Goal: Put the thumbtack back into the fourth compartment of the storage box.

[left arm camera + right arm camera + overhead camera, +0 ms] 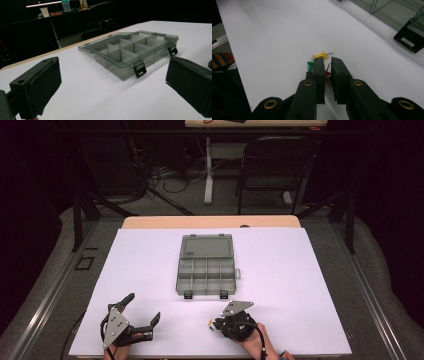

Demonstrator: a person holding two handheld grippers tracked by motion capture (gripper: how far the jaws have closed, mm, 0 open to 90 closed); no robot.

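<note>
Broadly, the white table (pixel 300 285) carries everything, and the biggest thing on it is a translucent grey compartment box (pixel 206 275) lying open at its middle, the lid (pixel 207 246) folded flat on the far side and two black latches (pixel 139 69) hanging from its near wall. Its divided compartments look bare in the left tool view.

Next in size, the left tool (pixel 142 314) sits at the near left of the table, held from below by a hand at the table's edge, its grey three-cornered plate facing up. It is released: its jaws stand wide apart with nothing between them, and in its own view the box lies well ahead between the two black pads (pixel 42 87).

The right tool (pixel 327 67) sits at the near centre-right, just in front of the box, with a hand (pixel 257 342) gripping it from the near edge and the tool pointing left across the table. Its jaws are drawn nearly together, clenched on a red pushpin (pixel 327 72), whose thin pin rises between the pad tips. A yellow pushpin (pixel 321 55) lies on the table just beyond the jaw tips, and a green pushpin (pixel 310 65) lies against the outer side of one jaw.
</note>
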